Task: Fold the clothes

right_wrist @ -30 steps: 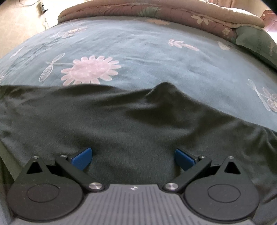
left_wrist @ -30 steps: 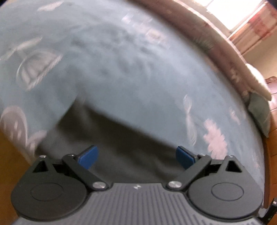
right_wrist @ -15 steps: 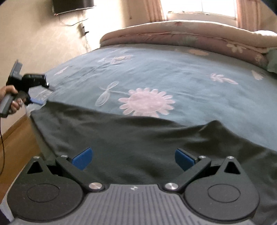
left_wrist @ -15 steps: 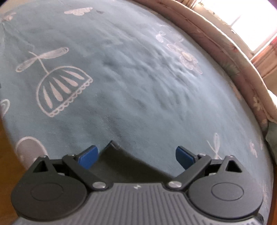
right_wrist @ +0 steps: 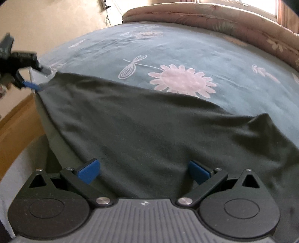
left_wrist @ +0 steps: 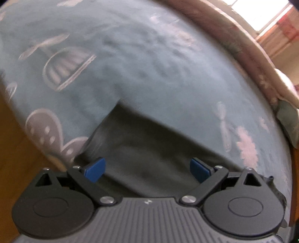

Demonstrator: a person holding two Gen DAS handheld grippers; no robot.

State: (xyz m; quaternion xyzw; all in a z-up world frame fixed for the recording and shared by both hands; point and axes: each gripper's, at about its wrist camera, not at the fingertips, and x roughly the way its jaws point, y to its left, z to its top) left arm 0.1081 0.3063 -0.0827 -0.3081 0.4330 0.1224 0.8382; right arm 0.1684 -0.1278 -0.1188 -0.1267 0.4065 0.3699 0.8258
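Left tongs (left_wrist: 147,169) and right tongs (right_wrist: 143,171), black linkage arms, blue pads (right_wrist: 87,171), silver pivot screws, ribbed grey housing

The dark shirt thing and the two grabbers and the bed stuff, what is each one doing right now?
Dark garment: spread flat on the bed, one corner near the left gripper.
Left gripper: fingers open, holding nothing.
Right gripper: fingers open, over the garment.
Bedspread: laid out, slightly wrinkled.
Quilt: rolled up at the far end.

Big bed (right_wrist: 186,56) with a teal flower-print cover, a pinkish floral quilt (right_wrist: 205,18) rolled along the far edge around 12 o'clock. Bright window (left_wrist: 257,15) at 1 o'clock, cream wall (right_wrist: 56,22) at 10, wood floor (right_wrist: 16,127) at 9.
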